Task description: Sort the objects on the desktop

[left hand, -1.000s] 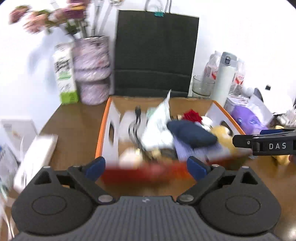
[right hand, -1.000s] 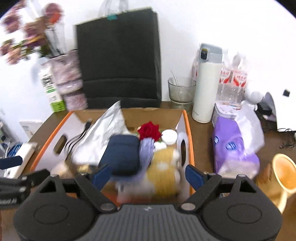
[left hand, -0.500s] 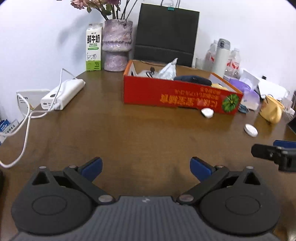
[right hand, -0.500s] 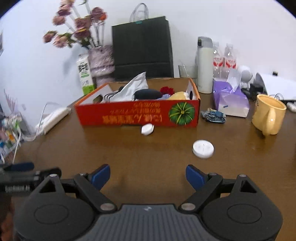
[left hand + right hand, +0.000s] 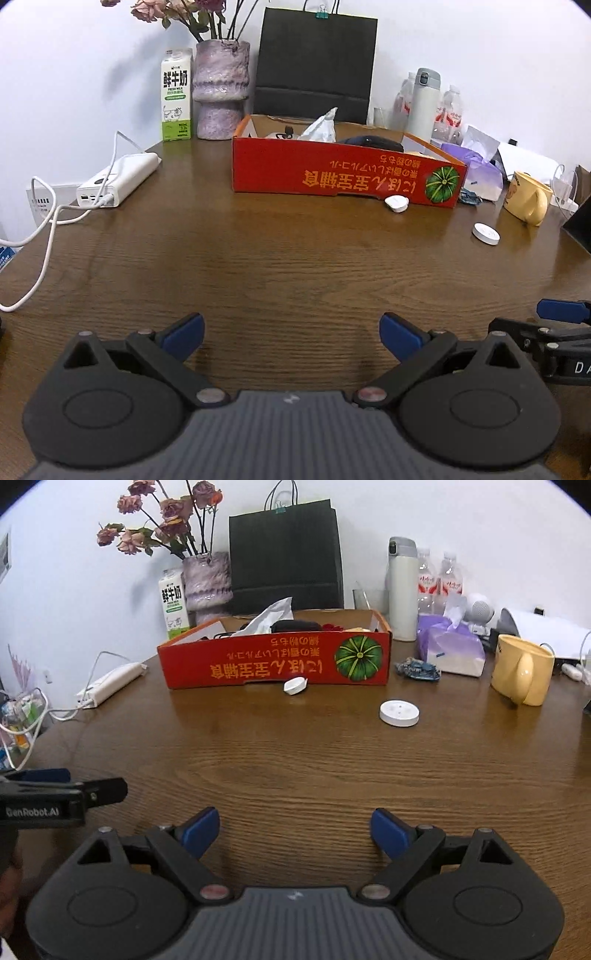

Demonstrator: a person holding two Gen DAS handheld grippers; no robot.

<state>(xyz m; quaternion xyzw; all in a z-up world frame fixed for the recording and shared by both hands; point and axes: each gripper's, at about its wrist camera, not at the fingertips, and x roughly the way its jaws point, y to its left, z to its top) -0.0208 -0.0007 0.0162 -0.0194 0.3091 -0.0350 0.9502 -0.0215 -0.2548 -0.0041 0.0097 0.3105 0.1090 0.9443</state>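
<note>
A red cardboard box (image 5: 343,173) (image 5: 275,661) with a pumpkin picture stands at the far side of the brown table, holding several items, among them a dark pouch and crumpled paper. In front of it lie a small white case (image 5: 396,203) (image 5: 295,685) and a round white disc (image 5: 485,233) (image 5: 399,712). My left gripper (image 5: 291,334) is open over bare wood near the table's front, nothing between its fingers. My right gripper (image 5: 294,830) is open too, beside it on the right, also empty.
A yellow mug (image 5: 522,668), a purple tissue pack (image 5: 450,648) and a crumpled blue wrapper (image 5: 417,669) sit right of the box. A white flask (image 5: 402,589), bottles, a black bag (image 5: 316,62), a vase (image 5: 220,88) and a milk carton (image 5: 176,94) line the back. A power bank (image 5: 118,179) with cable lies left.
Both grippers have pulled back and down from right over the box to the near part of the table. The box now looks far off. Both stay open and empty.
</note>
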